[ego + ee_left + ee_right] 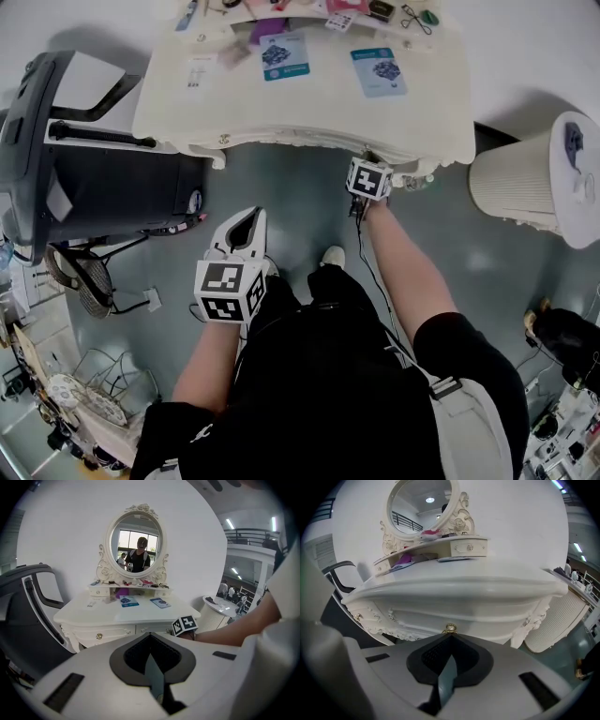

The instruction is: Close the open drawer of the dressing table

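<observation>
The white dressing table (309,103) stands in front of me, its tabletop seen from above in the head view. My right gripper (367,161) reaches to the table's front at the right. In the right gripper view its tip (450,637) sits right at the gold knob (450,628) of a drawer front (459,616), jaws together with nothing between them. That drawer front lies tucked under the tabletop edge; any gap is not visible. My left gripper (251,220) hangs back over the floor, shut and empty (150,639), facing the table's left drawers (101,633).
A black chair (84,159) stands at the table's left. A white ribbed cylinder (525,178) stands at the right. Blue cards (285,56) and small items lie on the tabletop under the oval mirror (136,541). Clutter fills the lower left floor.
</observation>
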{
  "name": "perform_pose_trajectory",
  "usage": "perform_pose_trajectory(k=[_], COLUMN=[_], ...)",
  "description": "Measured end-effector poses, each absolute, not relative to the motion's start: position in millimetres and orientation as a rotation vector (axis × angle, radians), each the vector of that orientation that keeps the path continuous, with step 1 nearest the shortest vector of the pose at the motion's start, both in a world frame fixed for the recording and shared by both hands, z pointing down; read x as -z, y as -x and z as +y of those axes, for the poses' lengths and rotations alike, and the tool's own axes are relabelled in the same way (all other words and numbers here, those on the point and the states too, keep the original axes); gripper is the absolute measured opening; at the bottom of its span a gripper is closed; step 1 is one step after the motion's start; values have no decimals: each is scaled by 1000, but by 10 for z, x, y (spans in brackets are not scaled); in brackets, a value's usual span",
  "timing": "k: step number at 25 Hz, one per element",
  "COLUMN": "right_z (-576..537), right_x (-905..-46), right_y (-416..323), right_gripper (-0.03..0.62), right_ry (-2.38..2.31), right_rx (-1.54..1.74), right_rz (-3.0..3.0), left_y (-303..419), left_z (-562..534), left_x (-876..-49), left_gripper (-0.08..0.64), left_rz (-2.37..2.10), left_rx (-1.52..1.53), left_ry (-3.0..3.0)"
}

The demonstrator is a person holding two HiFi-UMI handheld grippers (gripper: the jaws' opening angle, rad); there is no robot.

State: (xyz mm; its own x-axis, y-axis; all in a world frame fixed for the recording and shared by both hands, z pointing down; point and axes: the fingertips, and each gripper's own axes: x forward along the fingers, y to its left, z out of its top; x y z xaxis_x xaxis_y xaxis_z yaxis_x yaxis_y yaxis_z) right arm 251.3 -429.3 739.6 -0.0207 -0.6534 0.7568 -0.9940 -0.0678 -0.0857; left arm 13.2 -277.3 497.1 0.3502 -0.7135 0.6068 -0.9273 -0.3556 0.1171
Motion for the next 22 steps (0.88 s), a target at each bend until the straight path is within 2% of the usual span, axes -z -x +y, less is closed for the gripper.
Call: perform_pose_trajectory(k=[11, 22], right_z=[-3779, -3535], right_x=[-7085, -5268], right_y=[-2062, -1790], right_gripper=[11, 11], right_ry=[-1626, -1854], right_rx=[-804, -508], right_rz=[-1901, -2198], left_y=[47, -21], left_z=[-2769, -2877], left_x=[-4834, -4403], left_gripper=[8, 8], left_rz=[-1474, -1384], left_rx=[-579, -452], left_ry=[-2162, -2319])
